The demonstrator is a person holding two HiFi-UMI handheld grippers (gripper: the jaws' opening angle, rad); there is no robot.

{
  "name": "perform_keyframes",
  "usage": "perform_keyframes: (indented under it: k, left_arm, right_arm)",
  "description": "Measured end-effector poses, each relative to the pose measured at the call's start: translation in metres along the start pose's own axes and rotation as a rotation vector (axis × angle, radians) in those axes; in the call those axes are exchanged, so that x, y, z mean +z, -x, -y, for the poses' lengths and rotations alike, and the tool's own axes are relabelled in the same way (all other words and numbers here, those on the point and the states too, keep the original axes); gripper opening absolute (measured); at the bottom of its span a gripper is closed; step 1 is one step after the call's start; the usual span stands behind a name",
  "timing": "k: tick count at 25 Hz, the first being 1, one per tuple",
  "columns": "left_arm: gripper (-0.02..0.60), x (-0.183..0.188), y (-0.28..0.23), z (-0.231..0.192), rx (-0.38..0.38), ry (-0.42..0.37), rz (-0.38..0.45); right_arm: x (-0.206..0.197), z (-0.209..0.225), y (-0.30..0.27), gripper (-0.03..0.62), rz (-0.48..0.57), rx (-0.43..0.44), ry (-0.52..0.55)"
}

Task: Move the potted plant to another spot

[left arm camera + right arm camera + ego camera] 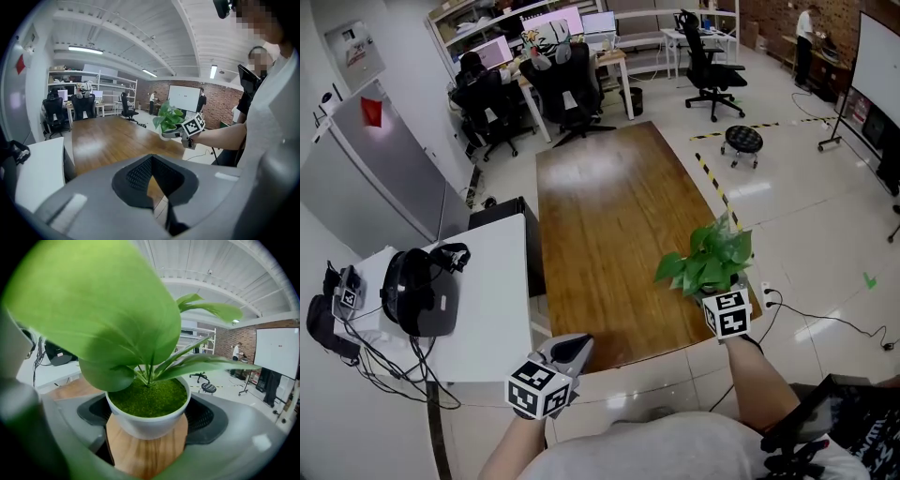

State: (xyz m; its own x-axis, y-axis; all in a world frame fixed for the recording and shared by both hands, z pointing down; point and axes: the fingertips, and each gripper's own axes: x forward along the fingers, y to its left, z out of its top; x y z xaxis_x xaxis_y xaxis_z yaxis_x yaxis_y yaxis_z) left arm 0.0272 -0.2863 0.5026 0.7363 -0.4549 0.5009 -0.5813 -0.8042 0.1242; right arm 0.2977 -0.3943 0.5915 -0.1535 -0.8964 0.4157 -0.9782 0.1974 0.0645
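The potted plant (710, 255) has broad green leaves and a small white pot (146, 422) topped with moss. My right gripper (714, 289) is shut on the pot, its dark pads pressed against both sides. It holds the pot in the air above the near right corner of the long wooden table (600, 216). In the left gripper view the plant (168, 118) and the right gripper (176, 133) show off to the right. My left gripper (574, 347) hovers at the table's near edge, jaws together and holding nothing.
A white desk (492, 309) on the left carries a black headset (417, 291) and cables. Office chairs (567, 94) and desks stand beyond the table's far end. A round stool (742, 141) and a whiteboard (877, 66) are to the right. A power strip (766, 292) lies on the floor.
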Motion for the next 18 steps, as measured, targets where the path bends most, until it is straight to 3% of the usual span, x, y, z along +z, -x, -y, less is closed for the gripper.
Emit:
perform_keyframes:
  k: [8, 18]
  left_arm:
    - [-0.014, -0.009, 0.053, -0.022, 0.032, 0.02, 0.039]
    - [-0.014, -0.043, 0.155, -0.064, 0.172, 0.075, 0.079]
  right_arm:
    - [0.048, -0.059, -0.005, 0.472, 0.031, 0.049, 0.031]
    - [0.093, -0.183, -0.024, 0.472, 0.061, 0.18, 0.087]
